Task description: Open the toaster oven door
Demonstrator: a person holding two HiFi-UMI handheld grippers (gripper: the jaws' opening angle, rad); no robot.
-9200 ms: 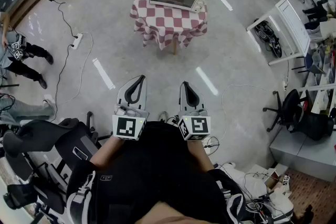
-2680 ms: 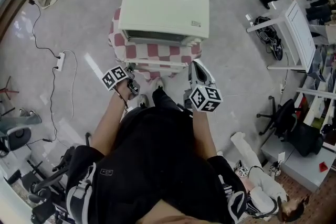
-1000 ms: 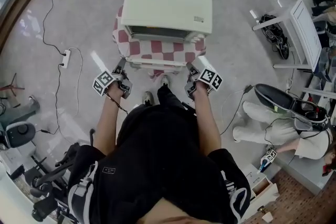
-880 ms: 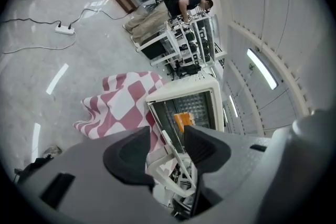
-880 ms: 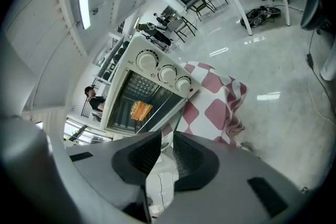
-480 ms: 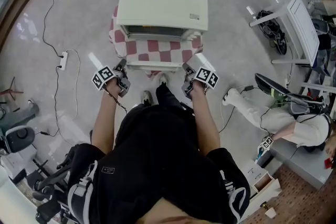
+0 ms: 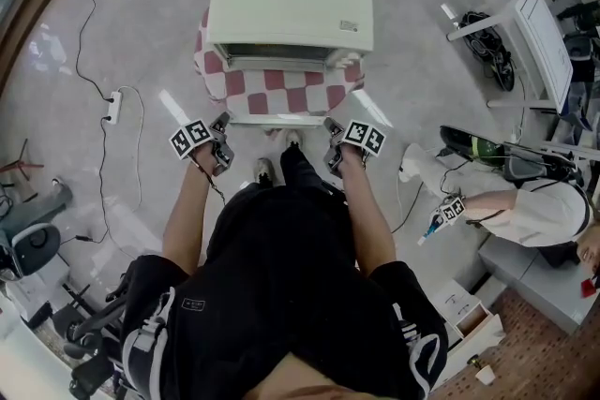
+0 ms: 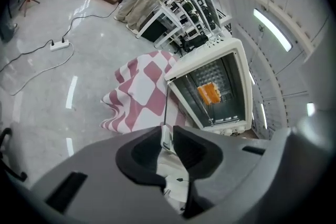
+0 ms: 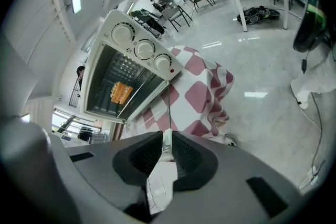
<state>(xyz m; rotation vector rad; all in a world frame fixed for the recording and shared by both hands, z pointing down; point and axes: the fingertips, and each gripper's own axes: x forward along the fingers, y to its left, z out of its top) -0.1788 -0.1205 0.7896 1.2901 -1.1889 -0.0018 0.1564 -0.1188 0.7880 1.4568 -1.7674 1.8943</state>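
A cream toaster oven [image 7: 291, 5] stands on a small table draped in a red-and-white checked cloth [image 7: 281, 89]. Its glass door hangs open towards me, seen edge-on in both gripper views, with an orange item [image 8: 207, 93] on the rack inside. The white door handle [image 7: 277, 119] runs between my two grippers. My left gripper [image 7: 221, 128] has just been closing and is shut on the handle's left end [image 8: 166, 139]. My right gripper [image 7: 330, 130] has also been closing and pinches the handle's right end [image 9: 167, 140]. The oven's three knobs [image 9: 143, 50] show in the right gripper view.
A crouching person [image 7: 525, 211] is on the floor at my right. A power strip with cables [image 7: 114, 106] lies on the floor at the left. A white table [image 7: 525, 23] stands at the far right, and office chairs [image 7: 37, 248] at the lower left.
Both grippers have sunk a little with the door handle between them, and the door has swung lower. The person at the right has shifted.
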